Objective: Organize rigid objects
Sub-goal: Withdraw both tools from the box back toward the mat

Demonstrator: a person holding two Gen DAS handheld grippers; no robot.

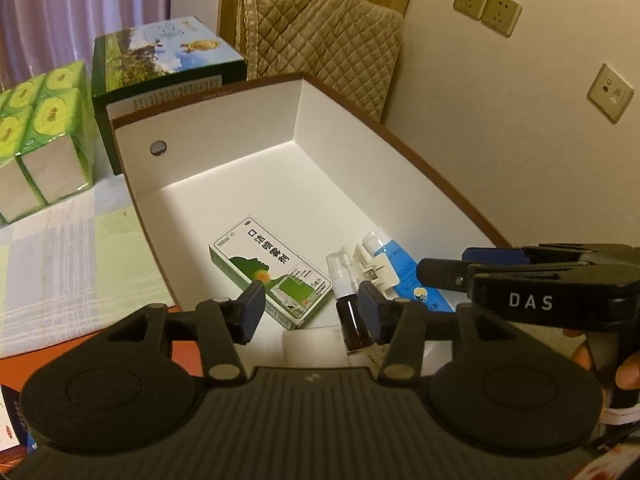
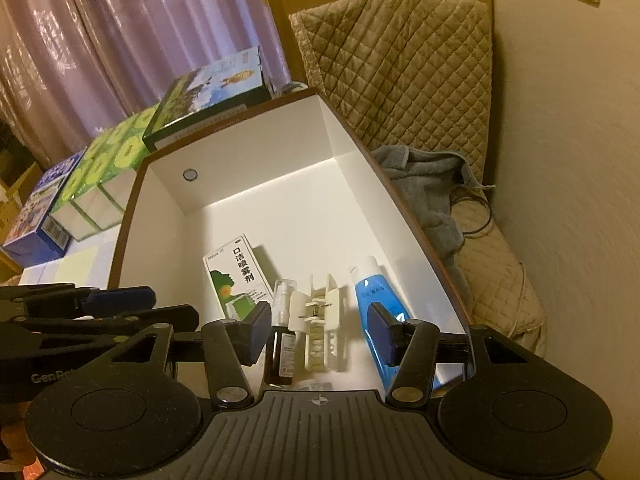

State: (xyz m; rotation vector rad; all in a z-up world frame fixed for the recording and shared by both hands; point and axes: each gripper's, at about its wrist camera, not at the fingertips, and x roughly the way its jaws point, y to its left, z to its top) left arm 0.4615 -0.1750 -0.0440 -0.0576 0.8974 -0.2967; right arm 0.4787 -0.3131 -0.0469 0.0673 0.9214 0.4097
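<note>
A white open box with a brown rim (image 1: 224, 160) (image 2: 260, 216) holds a green and white spray carton (image 1: 272, 276) (image 2: 236, 276), a brown spray bottle (image 1: 352, 320) (image 2: 282, 344), a cream hair claw clip (image 1: 376, 268) (image 2: 322, 328) and a blue and white tube (image 1: 412, 276) (image 2: 380, 304). A translucent white piece (image 1: 316, 344) lies at the box's near end. My left gripper (image 1: 312, 312) is open and empty above the near end. My right gripper (image 2: 320, 328) is open and empty over the bottle and clip. It also shows in the left wrist view (image 1: 520, 276).
A dark green carton (image 1: 164, 68) (image 2: 212, 96), green tissue packs (image 1: 40, 132) (image 2: 104, 172) and a blue carton (image 2: 40, 216) stand left of the box. A quilted chair (image 1: 320, 44) (image 2: 404, 72) with a grey towel (image 2: 424, 188) is behind and right. The wall is at right.
</note>
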